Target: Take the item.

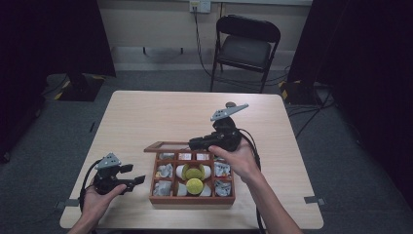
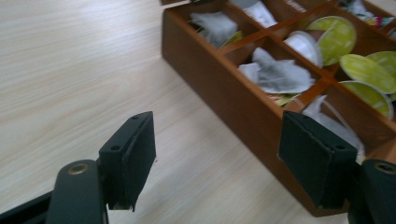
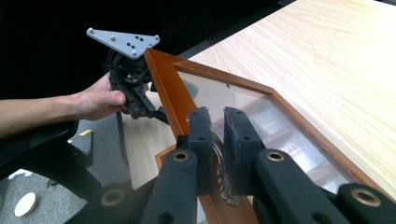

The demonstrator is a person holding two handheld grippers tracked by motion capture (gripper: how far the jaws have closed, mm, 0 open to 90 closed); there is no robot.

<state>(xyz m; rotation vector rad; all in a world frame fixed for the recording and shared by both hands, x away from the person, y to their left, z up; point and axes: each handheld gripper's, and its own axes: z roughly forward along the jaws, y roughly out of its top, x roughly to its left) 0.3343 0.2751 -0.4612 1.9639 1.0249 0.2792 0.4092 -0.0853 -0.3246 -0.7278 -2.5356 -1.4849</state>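
A wooden compartment box (image 1: 192, 201) sits at the table's near middle, holding grey tea bags (image 2: 280, 74) and green-topped capsules (image 1: 195, 185). Its glass-paned lid (image 1: 165, 146) is swung up at the far side. My right gripper (image 1: 195, 143) is shut on the lid's free edge; in the right gripper view the jaws (image 3: 217, 121) pinch the frame (image 3: 170, 88) at a small metal latch (image 3: 219, 158). My left gripper (image 1: 134, 174) stands open just left of the box, its jaws (image 2: 217, 140) wide apart with nothing between them, facing the box's side wall (image 2: 224, 93).
The light wooden table (image 1: 160, 112) has free room behind and left of the box. A black folding chair (image 1: 246, 46) stands beyond the far edge. Cables trail from both grippers toward the near edge.
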